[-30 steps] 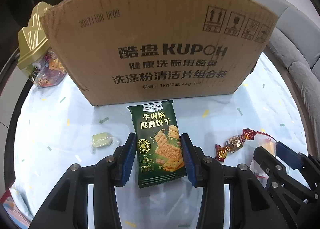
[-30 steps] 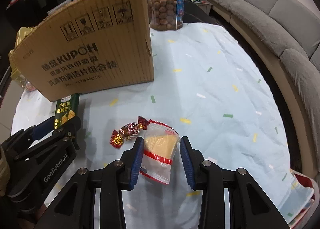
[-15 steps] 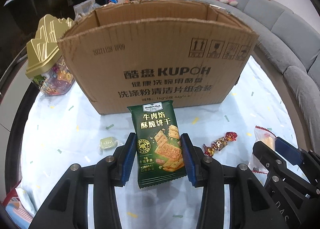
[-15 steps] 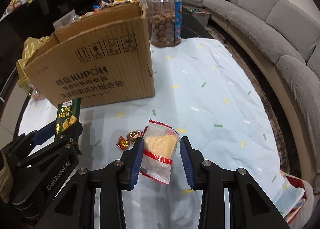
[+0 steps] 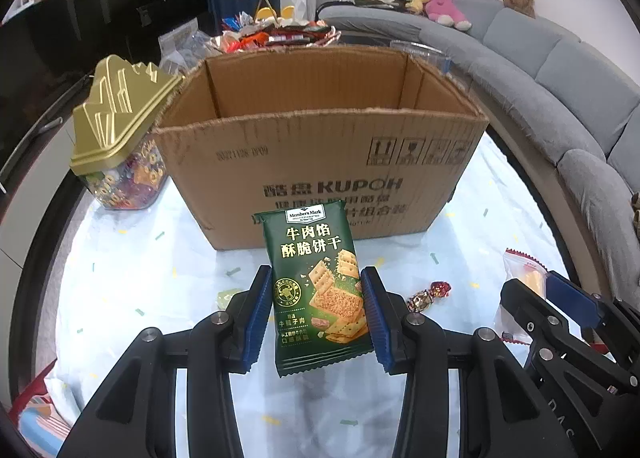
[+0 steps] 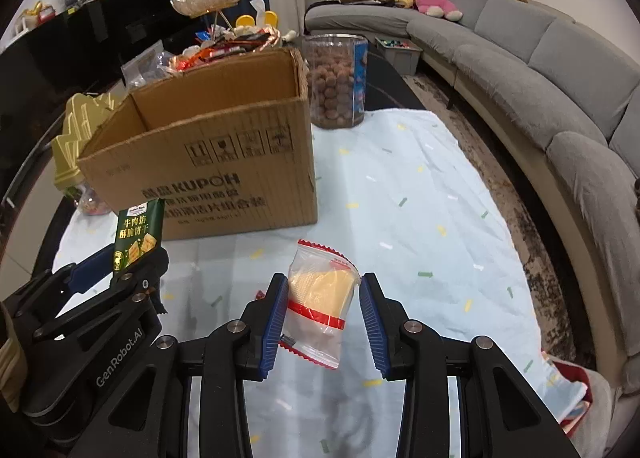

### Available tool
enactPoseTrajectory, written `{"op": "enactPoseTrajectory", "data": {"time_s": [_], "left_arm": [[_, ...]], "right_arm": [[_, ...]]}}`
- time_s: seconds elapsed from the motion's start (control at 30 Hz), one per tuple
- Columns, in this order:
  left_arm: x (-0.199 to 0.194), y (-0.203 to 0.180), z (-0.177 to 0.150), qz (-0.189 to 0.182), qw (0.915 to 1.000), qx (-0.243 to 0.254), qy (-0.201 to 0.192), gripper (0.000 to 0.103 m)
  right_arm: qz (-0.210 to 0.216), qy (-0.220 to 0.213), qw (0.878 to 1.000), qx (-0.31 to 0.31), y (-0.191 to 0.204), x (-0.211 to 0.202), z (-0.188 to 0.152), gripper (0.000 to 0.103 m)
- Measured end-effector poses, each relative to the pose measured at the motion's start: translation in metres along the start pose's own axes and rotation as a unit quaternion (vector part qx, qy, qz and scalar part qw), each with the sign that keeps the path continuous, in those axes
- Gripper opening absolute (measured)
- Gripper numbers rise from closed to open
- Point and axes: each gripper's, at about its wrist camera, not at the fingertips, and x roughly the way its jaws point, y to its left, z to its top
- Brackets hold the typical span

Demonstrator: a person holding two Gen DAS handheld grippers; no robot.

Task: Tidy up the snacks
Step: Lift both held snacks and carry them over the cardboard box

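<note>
Between the left gripper (image 5: 316, 318) pads sits a green cracker packet (image 5: 316, 290), clamped upright off the cloth; right gripper (image 6: 322, 320) pinches a clear wafer bag (image 6: 320, 298) likewise. Cardboard box (image 5: 320, 154) open-topped just ahead of both fingertips, likely the drop spot, so snacks held high to clear its rim
</note>
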Motion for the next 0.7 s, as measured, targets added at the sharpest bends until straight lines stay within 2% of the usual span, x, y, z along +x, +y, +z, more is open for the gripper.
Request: {"op": "enactPoseTrajectory", "data": {"time_s": [0.7], "left_arm": [[-0.044, 0.022, 0.033, -0.002, 0.9986, -0.028, -0.045, 0.044]], "right_arm": [[0.007, -0.052, 0.998, -0.03, 0.025, -0.042, 0.034, 0.039]]}}
